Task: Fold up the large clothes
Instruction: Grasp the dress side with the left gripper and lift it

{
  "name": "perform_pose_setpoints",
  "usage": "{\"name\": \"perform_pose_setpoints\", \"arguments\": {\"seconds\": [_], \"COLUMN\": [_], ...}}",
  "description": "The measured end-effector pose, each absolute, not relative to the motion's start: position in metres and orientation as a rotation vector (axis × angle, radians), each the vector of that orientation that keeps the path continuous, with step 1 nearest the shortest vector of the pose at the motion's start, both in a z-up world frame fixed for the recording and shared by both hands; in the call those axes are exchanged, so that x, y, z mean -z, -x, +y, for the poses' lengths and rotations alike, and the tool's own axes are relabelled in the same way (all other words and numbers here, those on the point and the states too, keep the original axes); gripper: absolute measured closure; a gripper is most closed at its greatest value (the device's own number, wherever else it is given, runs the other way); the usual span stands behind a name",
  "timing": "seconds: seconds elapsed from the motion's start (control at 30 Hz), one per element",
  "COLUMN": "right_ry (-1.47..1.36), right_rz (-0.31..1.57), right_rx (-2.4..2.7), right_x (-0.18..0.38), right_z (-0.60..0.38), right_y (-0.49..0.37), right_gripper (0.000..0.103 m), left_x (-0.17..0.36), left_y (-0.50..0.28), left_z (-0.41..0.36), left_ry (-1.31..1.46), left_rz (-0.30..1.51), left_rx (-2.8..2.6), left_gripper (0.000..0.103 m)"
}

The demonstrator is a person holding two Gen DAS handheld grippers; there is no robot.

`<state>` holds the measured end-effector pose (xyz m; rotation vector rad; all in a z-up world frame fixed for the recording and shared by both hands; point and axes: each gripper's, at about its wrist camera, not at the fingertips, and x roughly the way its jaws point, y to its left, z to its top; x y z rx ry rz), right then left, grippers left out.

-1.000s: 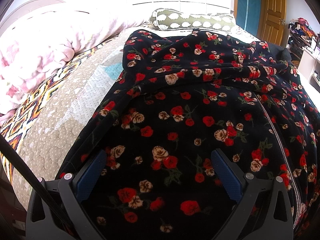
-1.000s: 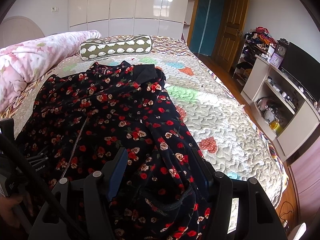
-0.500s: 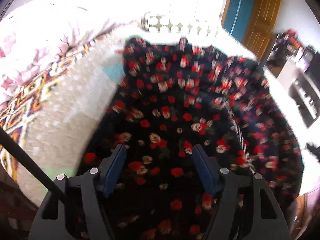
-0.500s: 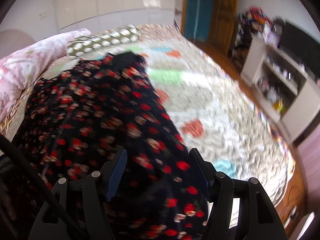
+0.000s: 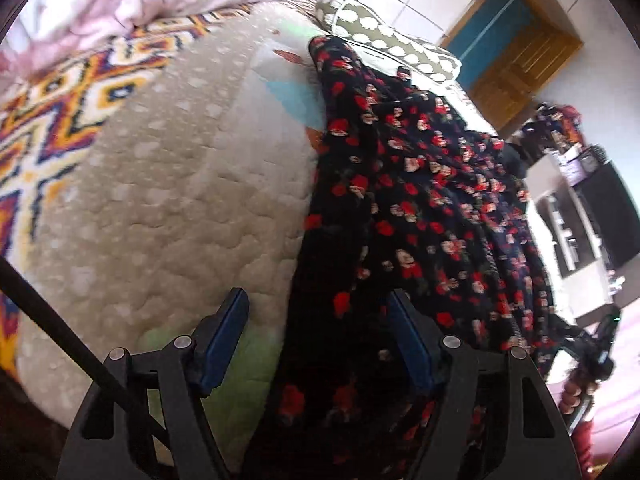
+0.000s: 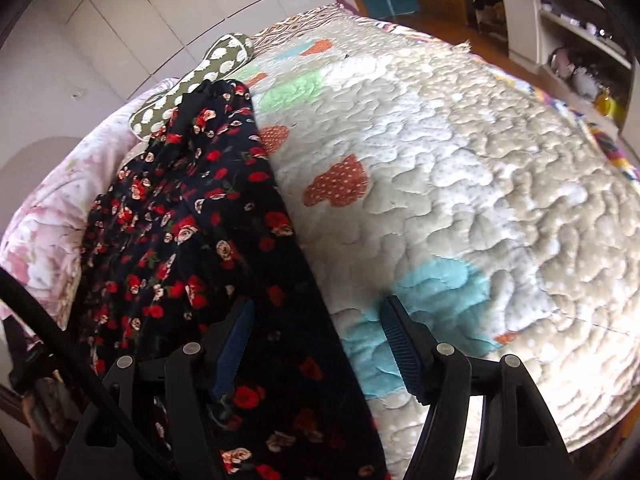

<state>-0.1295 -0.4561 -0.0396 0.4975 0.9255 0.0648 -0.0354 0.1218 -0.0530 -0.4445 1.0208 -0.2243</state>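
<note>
A: Where's your floral garment [image 5: 420, 208]?

B: On the quilt [image 5: 168, 200]. Its left edge runs between the spread fingers of your left gripper [image 5: 318, 340].

A: And your right gripper [image 6: 316, 344]?

B: Spread wide too, astride the garment's right edge [image 6: 280, 264]; neither is pinching cloth.

the dress [image 5: 424, 208] is soft matt black cloth printed with red and cream flowers, draped in loose folds. the quilt [image 6: 480, 184] on the bed is stitched, puffy cloth with a bumpy, dotted face. the fingers [image 5: 224, 344] look like matt black plastic with ribbed blue pads. the wardrobe doors [image 6: 160, 12] are glossy and smooth. the door [image 5: 516, 68] looks like brown wood.
</note>
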Motion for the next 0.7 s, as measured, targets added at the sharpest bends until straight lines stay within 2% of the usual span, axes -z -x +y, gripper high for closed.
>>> {"name": "perform_pose_setpoints", "arguments": {"seconds": [0.03,0.07,0.1,0.13,0.27,0.47,0.57,0.6,0.7], "right_ry": [-0.510,-0.530,-0.546,-0.576,-0.643,-0.707,-0.699,-0.692,-0.664], "right_rz": [0.926,0.928,0.930,0.935,0.939,0.942,0.950,0.953,0.968], "right_rx": [-0.088,-0.122,-0.151,-0.207,-0.286,-0.310,-0.311,-0.313,-0.306], "right_x": [0.040,0.039,0.038,0.039,0.044,0.050,0.052,0.051,0.055], "right_z": [-0.456,-0.455,-0.453,-0.452,-0.447,-0.448,-0.446,-0.447,-0.446], "right_y": [0.130,0.131,0.132,0.136,0.149,0.163,0.171,0.175,0.188], "right_gripper": [0.034,0.040,0.043,0.049,0.053,0.053,0.053,0.053,0.053], "left_x": [0.053,0.053,0.052,0.052,0.053,0.056,0.059,0.059,0.066], "left_y": [0.042,0.043,0.046,0.051,0.073,0.112,0.126,0.130,0.143], "left_z": [0.118,0.116,0.112,0.107,0.107,0.115,0.121,0.123,0.129], "left_ry": [0.464,0.487,0.481,0.460,0.473,0.477,0.497,0.502,0.533], "left_rz": [1.019,1.029,1.037,1.040,1.007,0.972,0.964,0.958,0.947], "left_rx": [0.247,0.284,0.287,0.278,0.276,0.277,0.293,0.296,0.309], "left_gripper": [0.045,0.063,0.074,0.076,0.078,0.071,0.056,0.048,0.036]}}
